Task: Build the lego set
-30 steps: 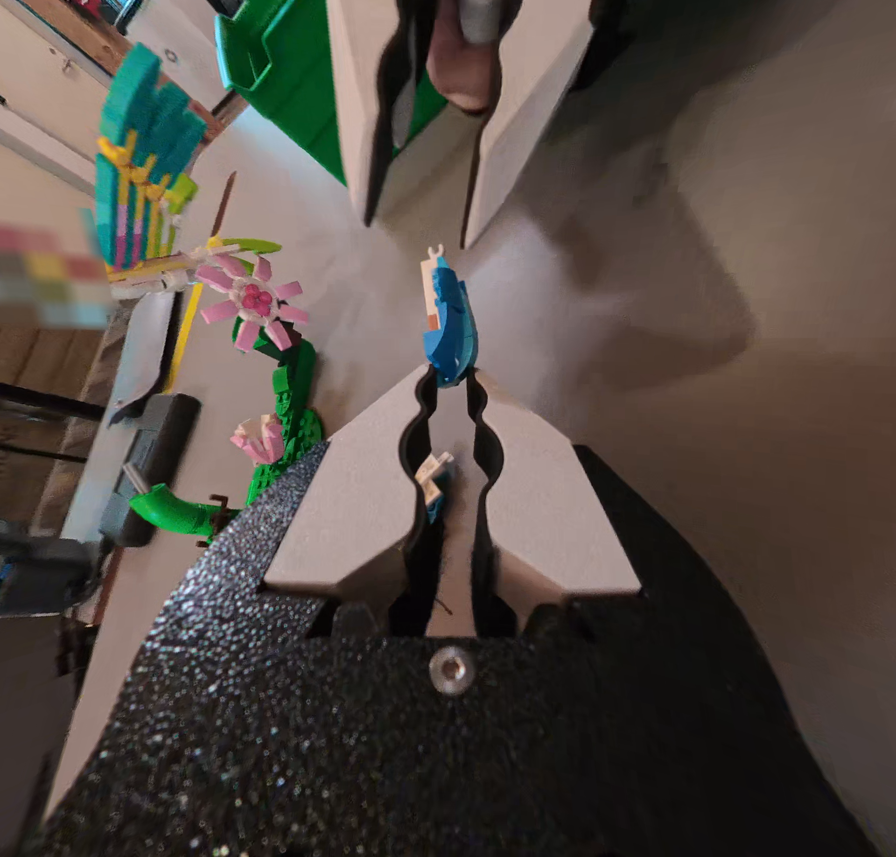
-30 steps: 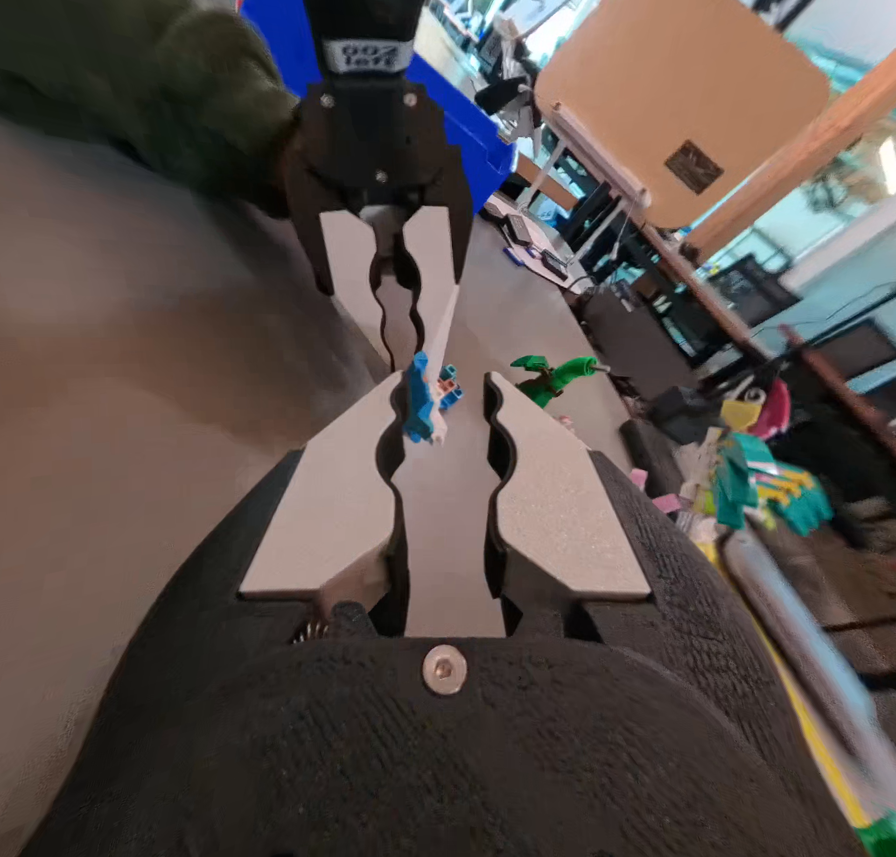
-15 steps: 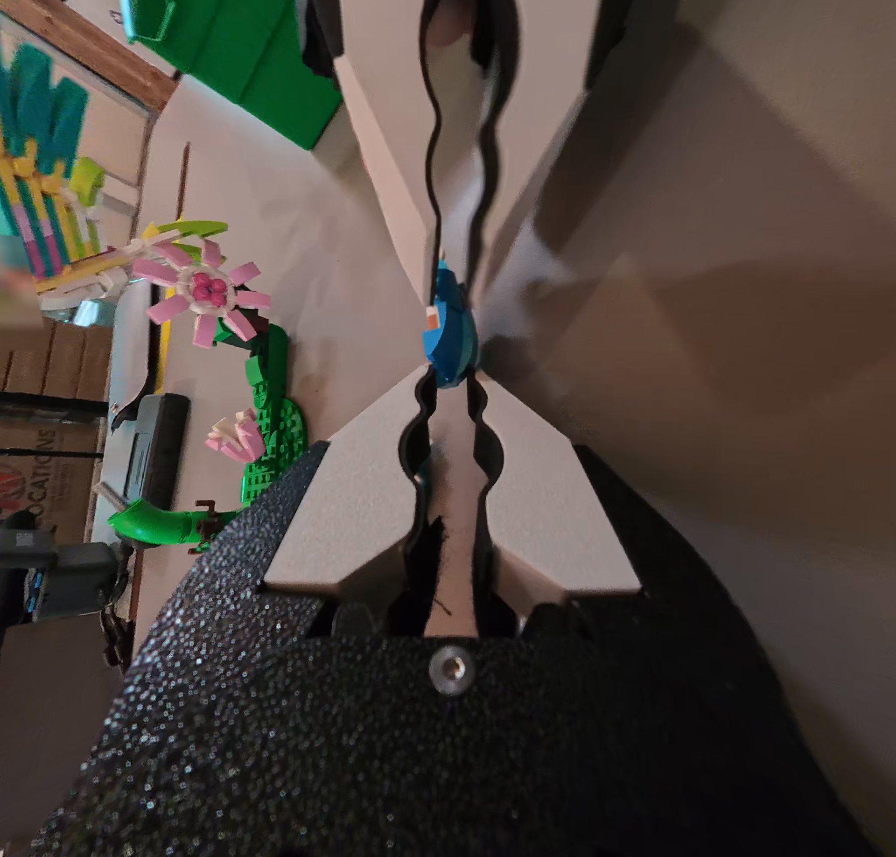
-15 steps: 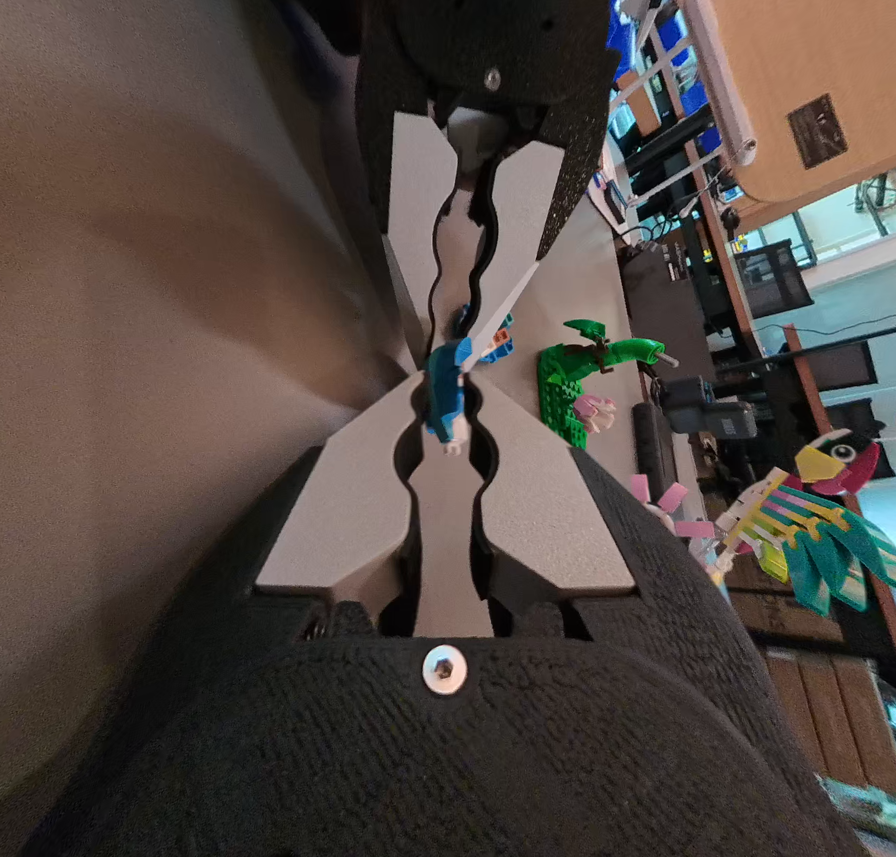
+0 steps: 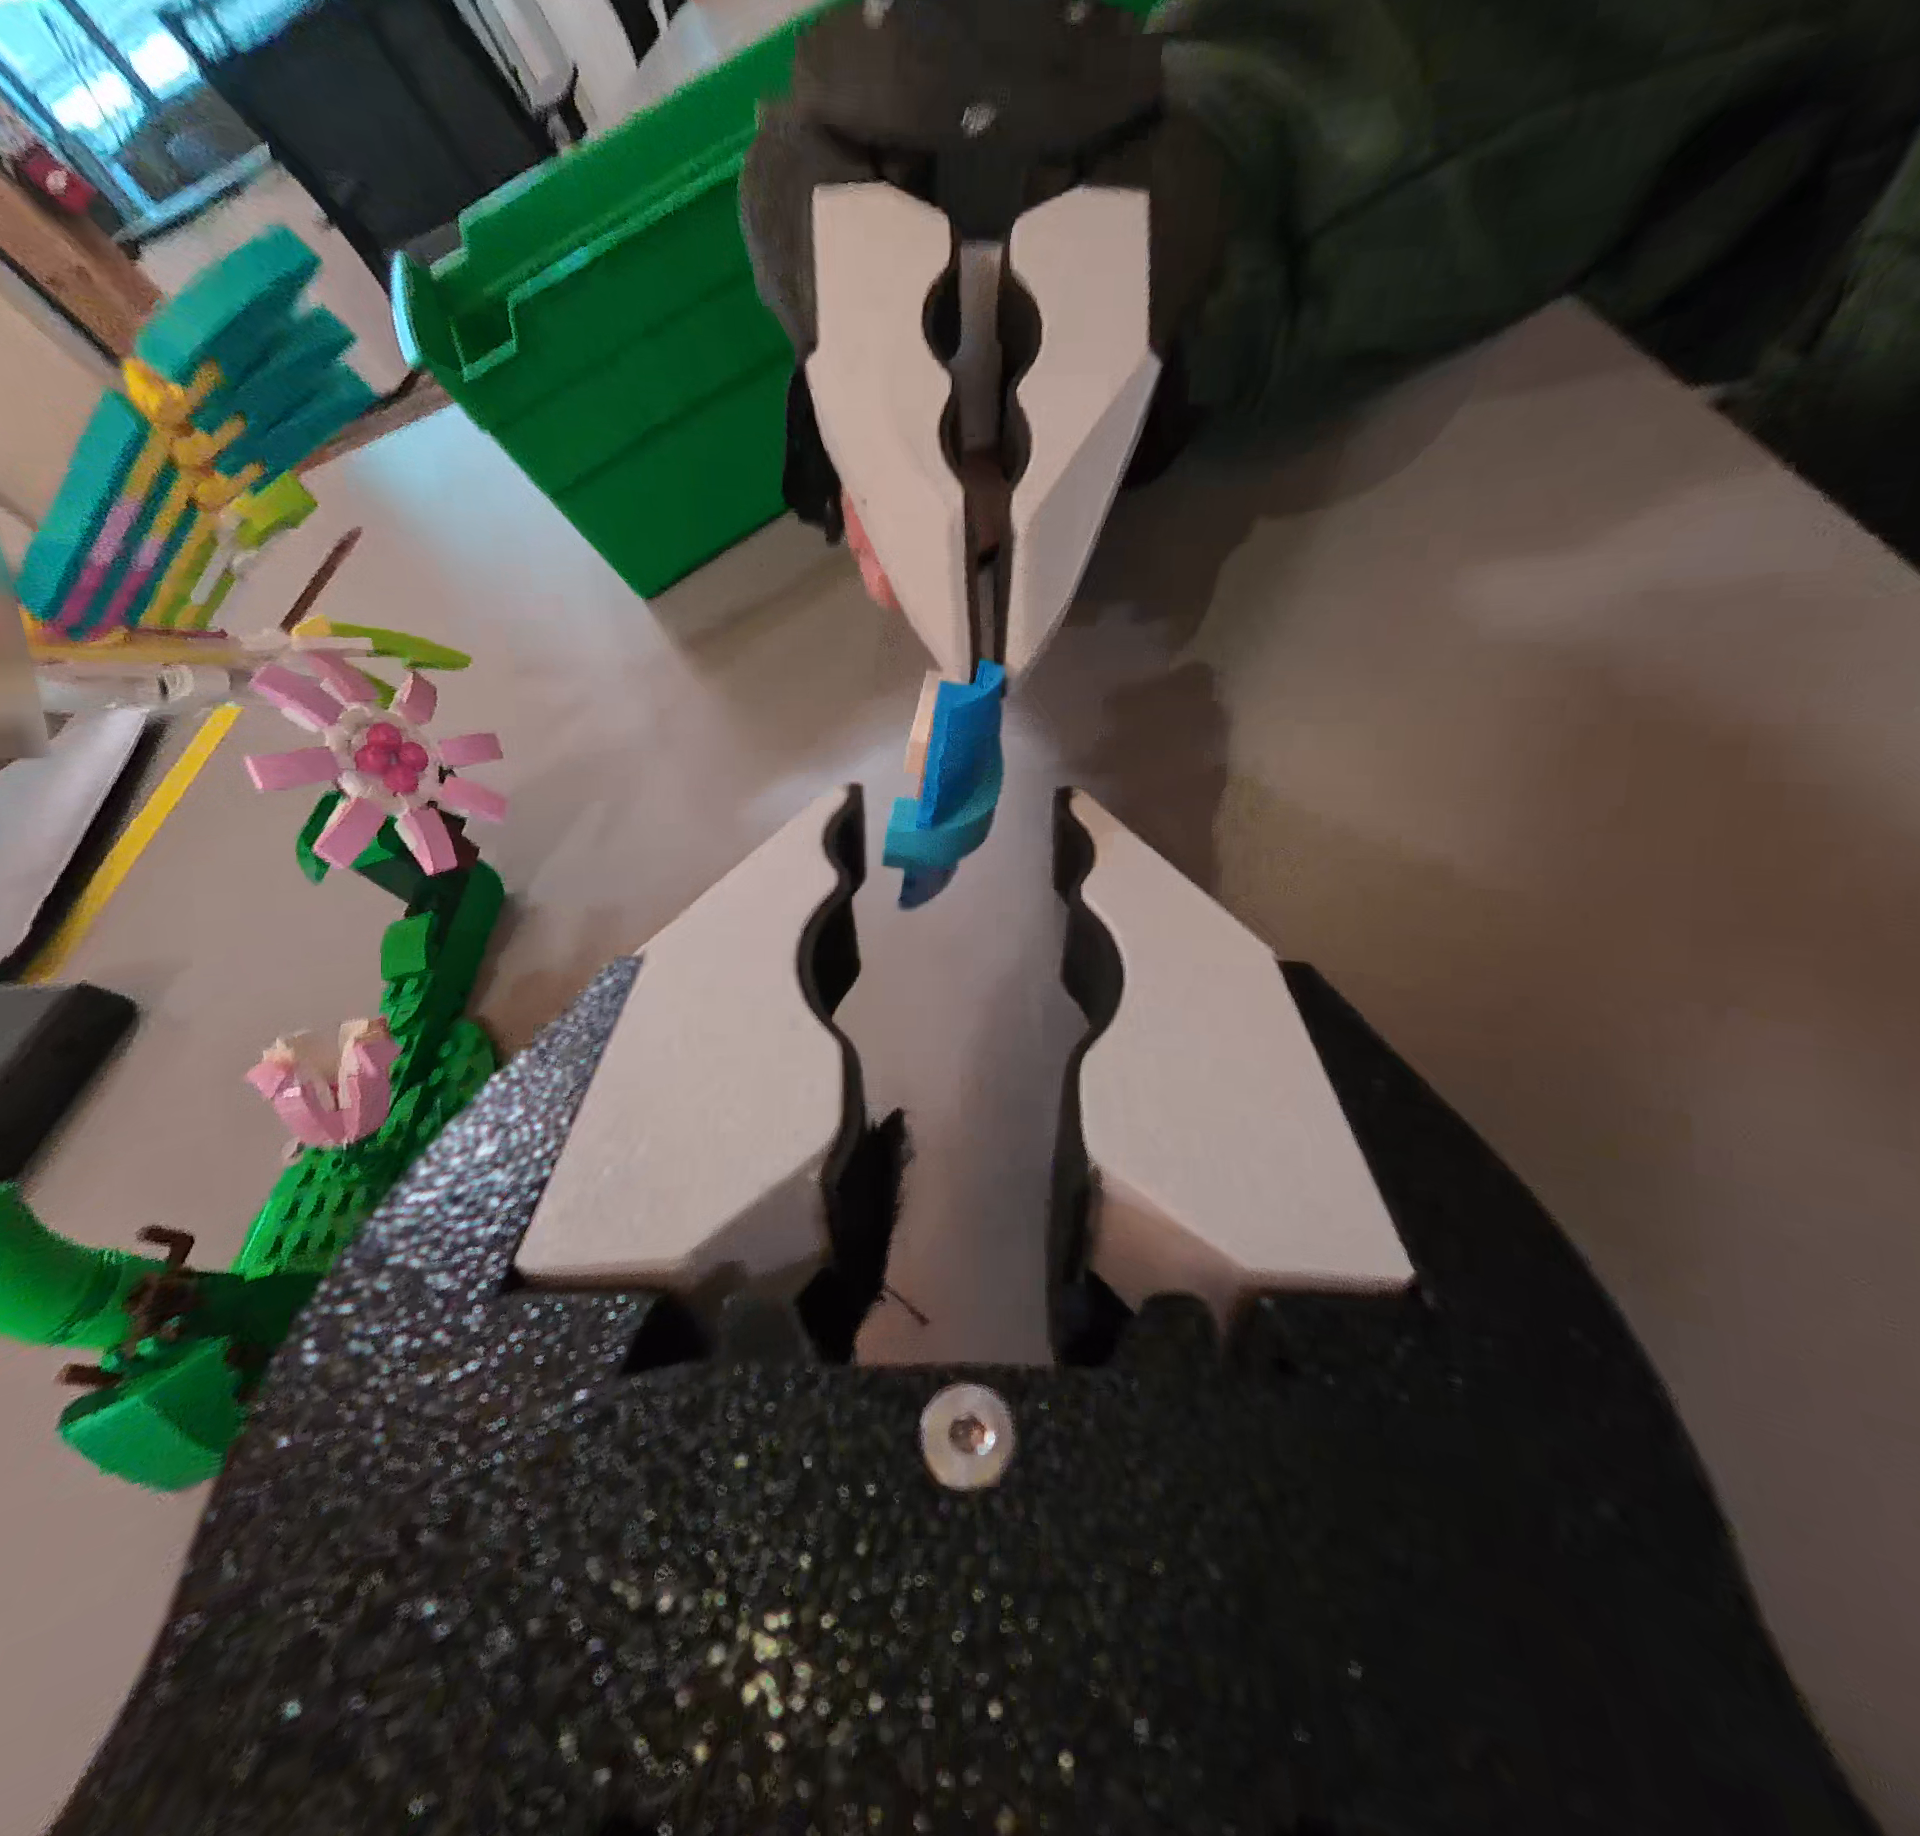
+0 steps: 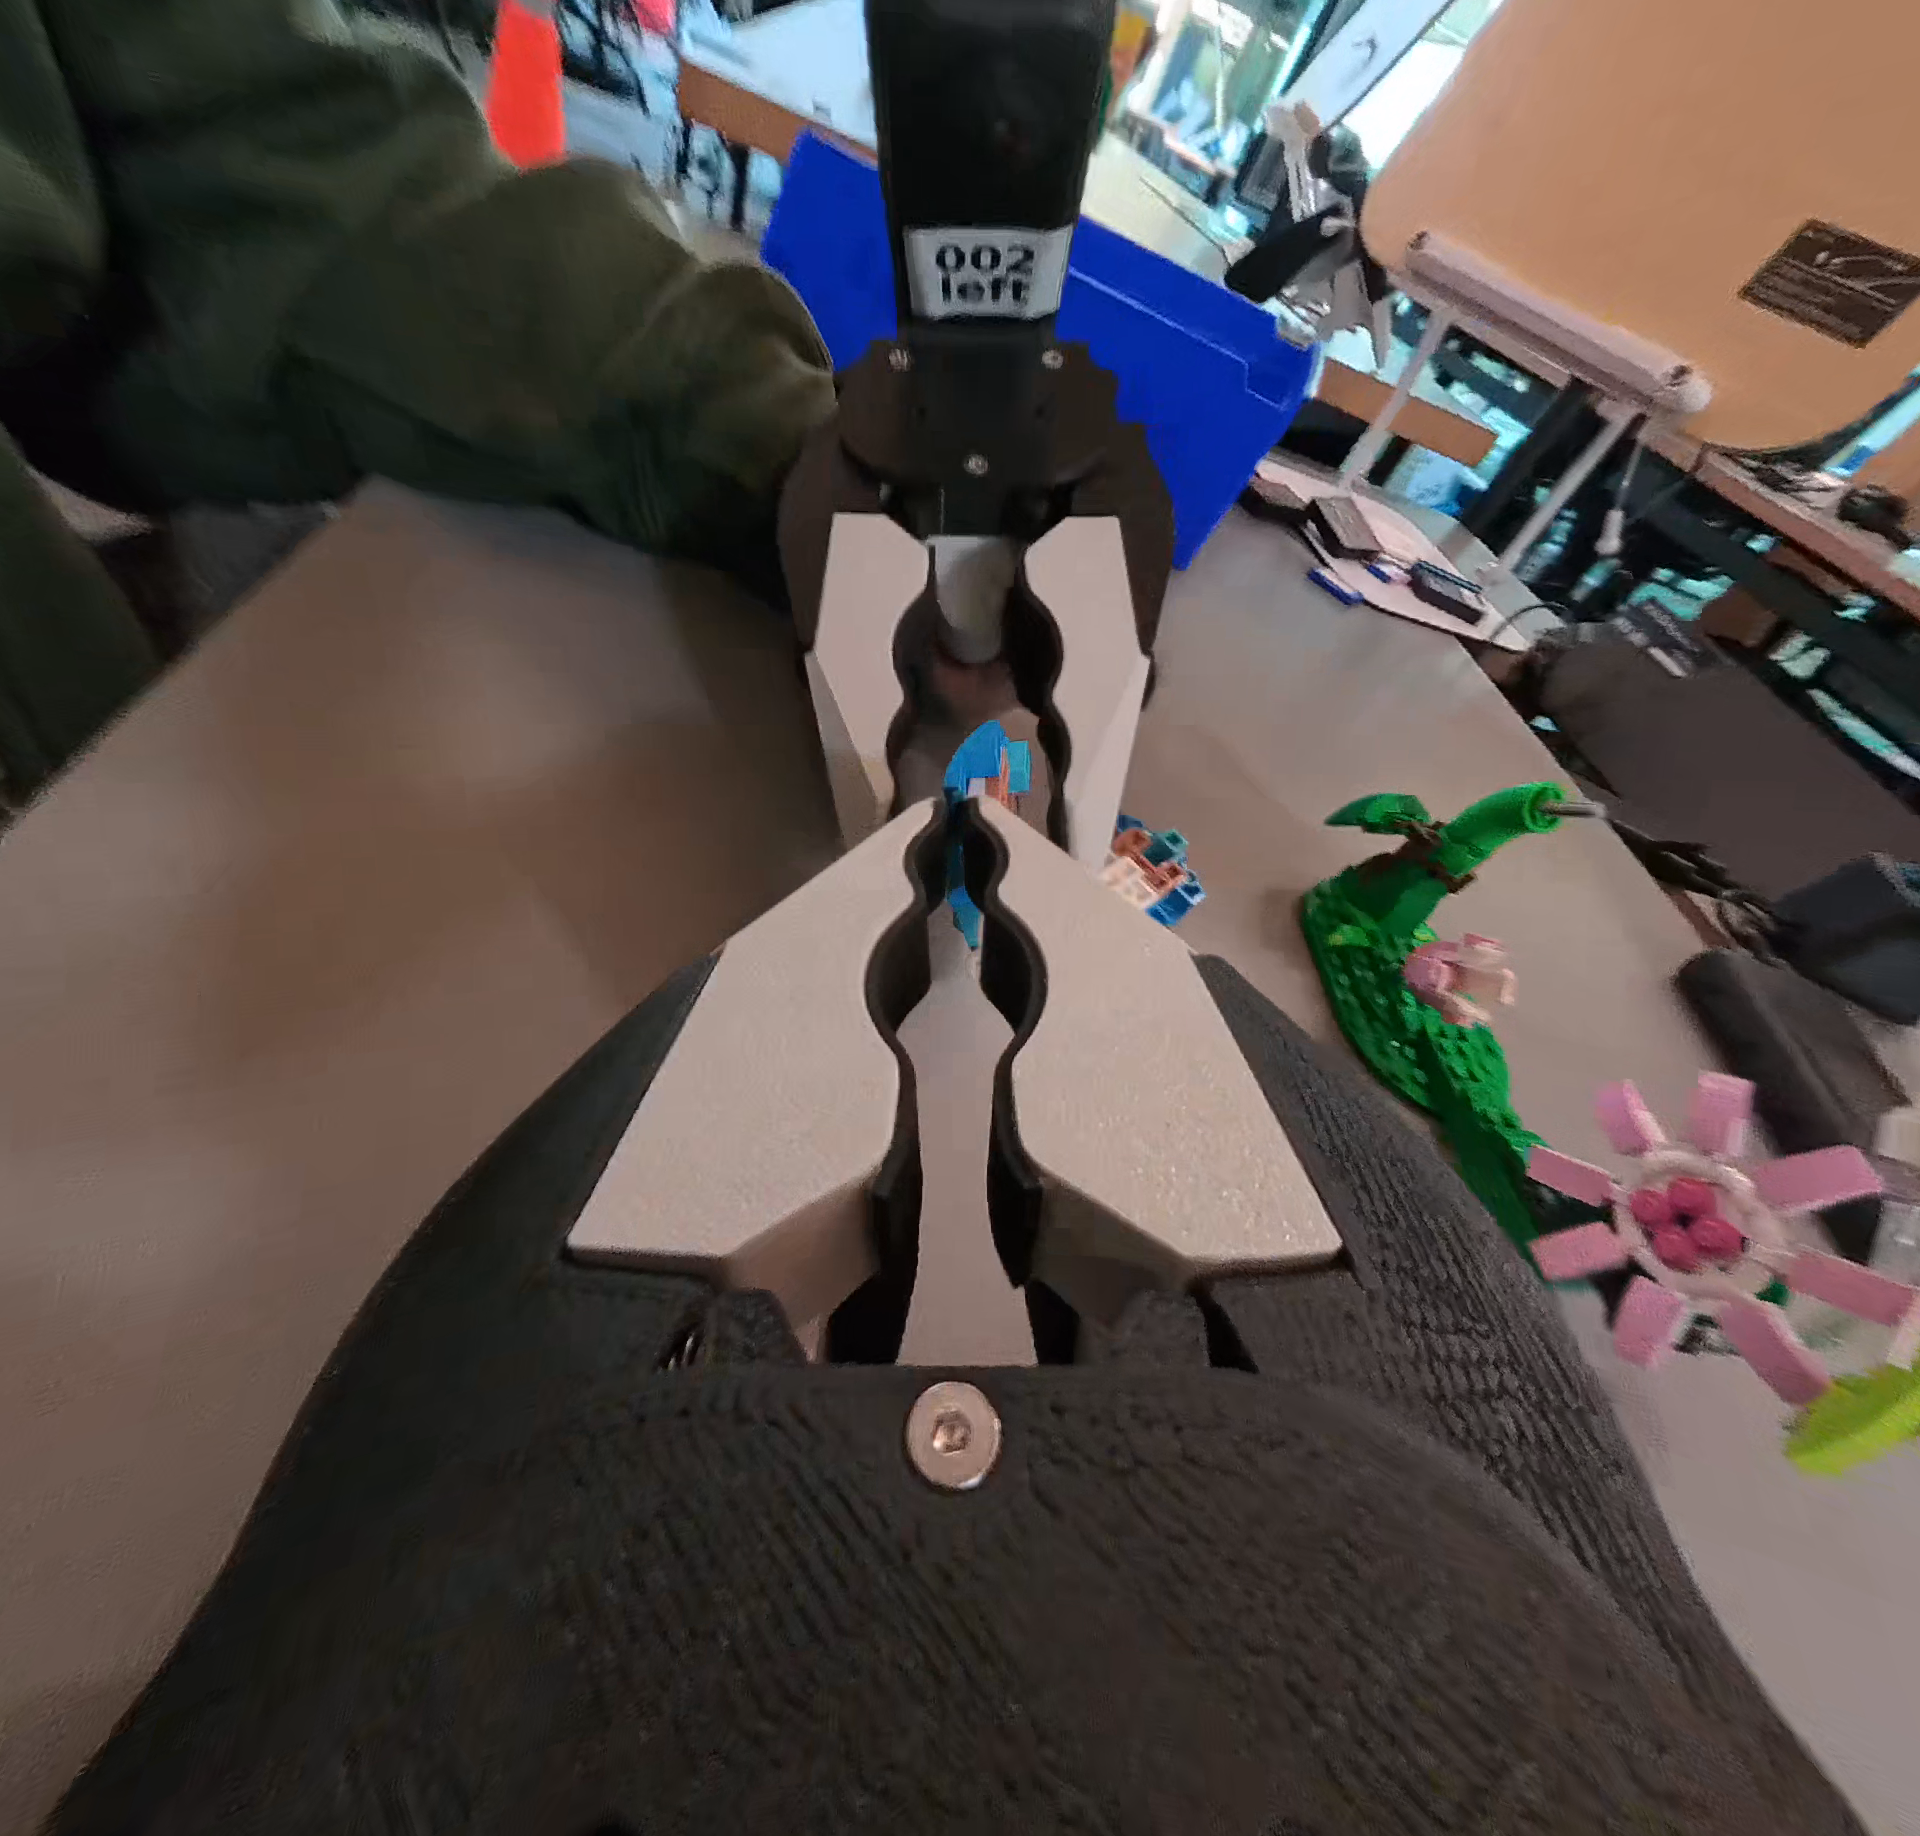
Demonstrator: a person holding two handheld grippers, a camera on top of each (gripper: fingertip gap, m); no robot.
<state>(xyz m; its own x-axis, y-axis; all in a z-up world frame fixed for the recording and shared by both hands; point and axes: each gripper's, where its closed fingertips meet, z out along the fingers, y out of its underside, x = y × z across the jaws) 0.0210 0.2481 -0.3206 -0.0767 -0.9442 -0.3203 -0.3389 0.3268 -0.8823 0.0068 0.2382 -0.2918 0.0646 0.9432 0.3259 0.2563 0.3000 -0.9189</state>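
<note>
A small blue brick piece (image 5: 951,768) with a white and orange part hangs above the grey table (image 5: 1455,851). My right gripper (image 5: 979,656) is shut on its upper end, and the piece also shows between the right gripper's (image 6: 961,815) own tips in the right wrist view (image 6: 977,763). My left gripper (image 5: 956,804) faces it tip to tip and is open, with its jaws either side of the piece's lower end, apart from it. Its white fingers (image 6: 852,664) show opposite in the right wrist view. A few loose blue, orange and white bricks (image 6: 1153,867) lie on the table beside them.
A green brick plant (image 6: 1392,965) with pink flowers (image 5: 379,752) stands to one side. Behind it is a teal and yellow brick model (image 5: 187,456). A green bin (image 5: 623,384) and a blue bin (image 6: 1174,373) stand at the table's ends. Dark green sleeves (image 5: 1507,124) reach in. Less than 4 cm separates the two grippers' tips.
The left gripper held the blue piece and the right was open. The right closed on the piece, then the left opened and let go. Both grippers have drawn slightly apart.
</note>
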